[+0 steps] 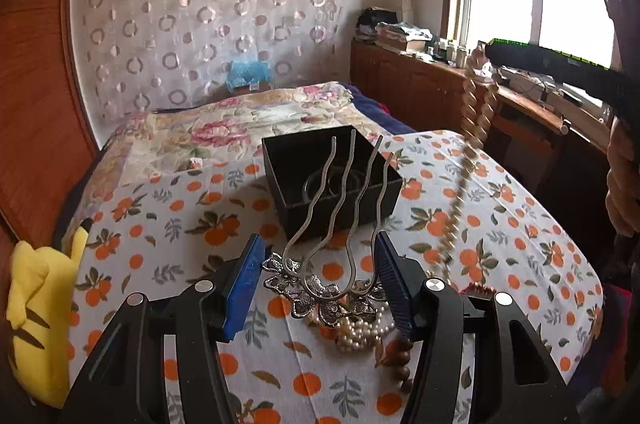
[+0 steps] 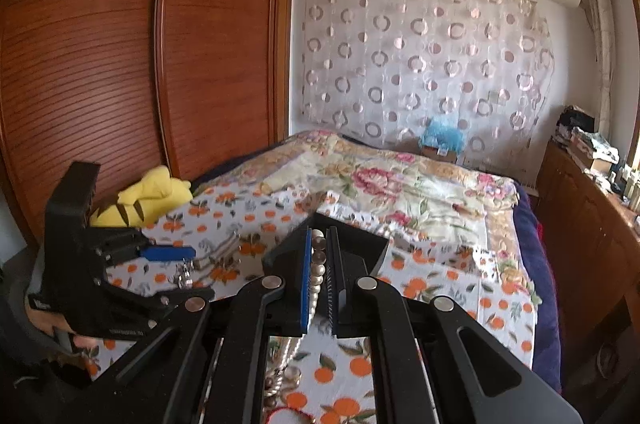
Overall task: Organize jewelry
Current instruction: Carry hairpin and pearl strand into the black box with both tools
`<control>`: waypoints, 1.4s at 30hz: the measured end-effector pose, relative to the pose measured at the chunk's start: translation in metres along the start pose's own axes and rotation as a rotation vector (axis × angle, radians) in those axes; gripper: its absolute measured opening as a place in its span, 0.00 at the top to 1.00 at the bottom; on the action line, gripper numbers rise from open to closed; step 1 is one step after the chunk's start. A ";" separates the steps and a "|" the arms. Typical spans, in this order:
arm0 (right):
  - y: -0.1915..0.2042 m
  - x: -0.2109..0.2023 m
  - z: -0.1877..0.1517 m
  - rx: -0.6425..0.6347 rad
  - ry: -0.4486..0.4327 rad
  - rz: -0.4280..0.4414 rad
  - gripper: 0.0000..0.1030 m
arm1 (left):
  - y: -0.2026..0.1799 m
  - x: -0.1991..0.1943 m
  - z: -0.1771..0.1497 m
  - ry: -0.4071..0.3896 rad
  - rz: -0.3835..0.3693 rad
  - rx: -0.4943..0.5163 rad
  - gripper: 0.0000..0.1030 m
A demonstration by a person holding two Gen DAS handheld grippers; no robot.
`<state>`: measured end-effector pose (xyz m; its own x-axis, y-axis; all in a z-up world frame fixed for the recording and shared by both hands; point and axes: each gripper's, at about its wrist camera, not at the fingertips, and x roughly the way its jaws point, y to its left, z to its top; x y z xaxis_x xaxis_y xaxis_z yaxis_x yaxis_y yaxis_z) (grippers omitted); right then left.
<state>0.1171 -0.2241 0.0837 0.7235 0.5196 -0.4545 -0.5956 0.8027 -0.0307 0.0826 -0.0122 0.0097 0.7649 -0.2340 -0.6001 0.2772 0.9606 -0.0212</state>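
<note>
Right gripper (image 2: 319, 278): fingers pressed together on a string of round, pale beads, the bead necklace (image 2: 318, 264), pinched near the fingertips. In the left wrist view the same strand (image 1: 474, 127) hangs from that raised gripper in a doubled loop and trails down, blurred, to the jewelry pile on the cloth. Long axis roughly vertical, lower end still on or near the pile; I cannot tell which.

Handling judgement: limp, swings freely, moderate weight for its length. The round beads may roll in the pinch. It should coil as it is lowered into the box.

Left gripper (image 1: 316, 280): fingers spread, holding nothing, one on each side of the hair fork (image 1: 340, 207). The fork is thin wavy metal with four prongs and looks stiff and light. Its ornate silver head (image 1: 316, 296) lies between the fingers; the prongs point away from the camera toward the black box (image 1: 304, 212). Best hold is probably across the head, where the prongs join.

Just below the head lies a pearl strand (image 1: 360, 336), with dark red beads (image 1: 402, 352) beside it. All of it sits on the orange-print cloth (image 1: 160, 224) over the bed. The box stands open just beyond, and something glassy shows inside it.
</note>
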 end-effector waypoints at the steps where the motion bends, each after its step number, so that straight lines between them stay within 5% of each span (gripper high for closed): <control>1: 0.000 -0.001 0.004 -0.002 -0.005 -0.002 0.92 | 0.000 0.001 0.001 0.000 -0.001 -0.001 0.48; 28: -0.041 0.035 0.089 -0.022 -0.091 -0.011 0.92 | 0.020 0.052 0.053 -0.002 0.000 -0.010 0.48; 42: -0.071 0.131 0.042 0.027 0.086 0.016 0.92 | 0.021 0.094 0.072 0.045 -0.001 0.004 0.48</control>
<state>0.2684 -0.2006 0.0637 0.6810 0.5060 -0.5294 -0.5963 0.8028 0.0004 0.2025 -0.0252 0.0102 0.7380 -0.2281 -0.6351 0.2806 0.9597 -0.0187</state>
